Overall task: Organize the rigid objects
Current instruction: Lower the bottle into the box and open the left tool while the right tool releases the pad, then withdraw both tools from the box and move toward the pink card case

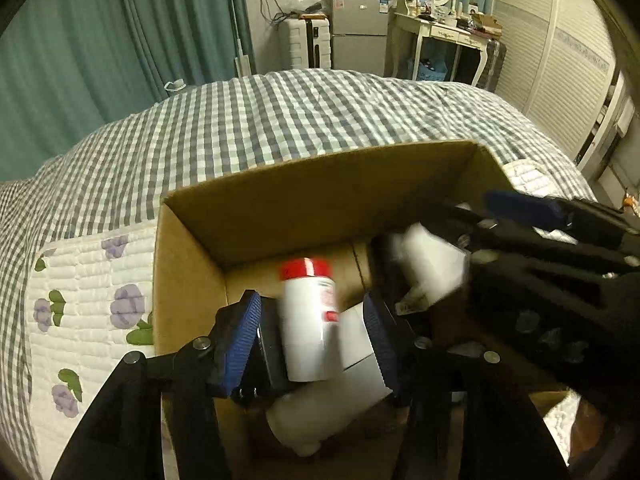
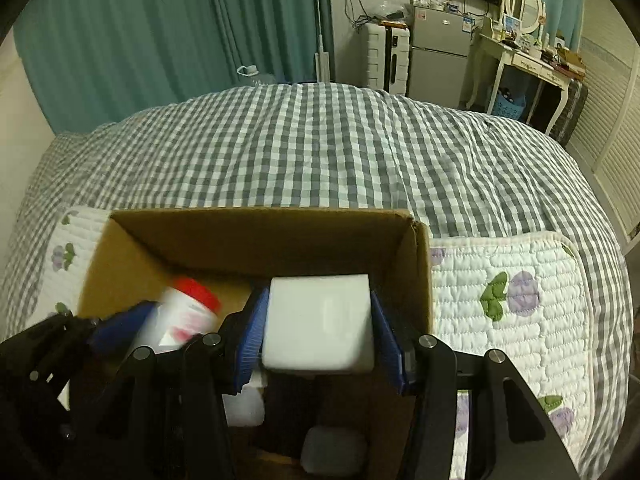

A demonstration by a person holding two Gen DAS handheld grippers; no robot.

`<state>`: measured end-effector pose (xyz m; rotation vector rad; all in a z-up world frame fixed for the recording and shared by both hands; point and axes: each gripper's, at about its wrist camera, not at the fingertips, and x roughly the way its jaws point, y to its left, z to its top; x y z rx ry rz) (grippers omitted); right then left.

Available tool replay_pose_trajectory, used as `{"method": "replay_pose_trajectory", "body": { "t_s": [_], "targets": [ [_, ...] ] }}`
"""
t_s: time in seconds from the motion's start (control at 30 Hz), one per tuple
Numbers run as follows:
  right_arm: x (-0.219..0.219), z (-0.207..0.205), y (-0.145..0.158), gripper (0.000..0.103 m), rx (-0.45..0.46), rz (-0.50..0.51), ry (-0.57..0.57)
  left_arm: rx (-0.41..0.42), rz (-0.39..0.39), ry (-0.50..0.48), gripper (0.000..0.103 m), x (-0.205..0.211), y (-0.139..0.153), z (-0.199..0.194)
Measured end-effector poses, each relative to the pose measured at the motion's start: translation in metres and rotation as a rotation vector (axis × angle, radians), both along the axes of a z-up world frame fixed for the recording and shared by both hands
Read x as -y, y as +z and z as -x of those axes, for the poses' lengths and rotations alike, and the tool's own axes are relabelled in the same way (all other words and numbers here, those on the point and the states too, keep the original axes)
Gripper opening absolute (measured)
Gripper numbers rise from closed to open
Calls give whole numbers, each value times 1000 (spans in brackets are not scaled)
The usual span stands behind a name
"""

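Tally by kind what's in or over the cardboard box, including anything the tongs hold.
Red-capped white bottle, between the left tongs: 1
White block, held by the right tongs: 1
Other white or grey items low in the cardboard box: 3, kinds unclear
Total: 5

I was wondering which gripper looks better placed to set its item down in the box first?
Probably right: the right gripper squarely clamps the white block over the cardboard box, while the left gripper's red-capped bottle looks blurred.

A bed (image 2: 320, 152) under a grey-and-white checked cover carries a white quilted floral mat (image 2: 516, 292); an open cardboard box (image 2: 256, 236) stands on that mat.
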<state>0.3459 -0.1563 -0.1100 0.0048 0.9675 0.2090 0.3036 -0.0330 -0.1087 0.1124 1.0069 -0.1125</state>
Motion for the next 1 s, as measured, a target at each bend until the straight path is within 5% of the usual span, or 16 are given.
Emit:
{"method": "replay_pose_trajectory", "body": {
  "t_s": [0.1,0.23,0.47,0.7,0.83,1.0],
  "targets": [
    [7,12,22,72,43,3,-24,12,-6,20,61,1,16,7],
    [18,27,56,73,78,11,-40,64,17,21,66,1,57,24],
    [39,81,153,90,223,27,-84,195,13,77,70,-9,153,70],
    [53,164,241,99,364,41,-99,295,31,78,74,-25,226,138],
    [48,213,273,103,435,67,-88,317,59,63,75,-37,240,173],
    [26,254,272,103,477,112,-51,345,26,49,75,-49,230,213]
  ]
}}
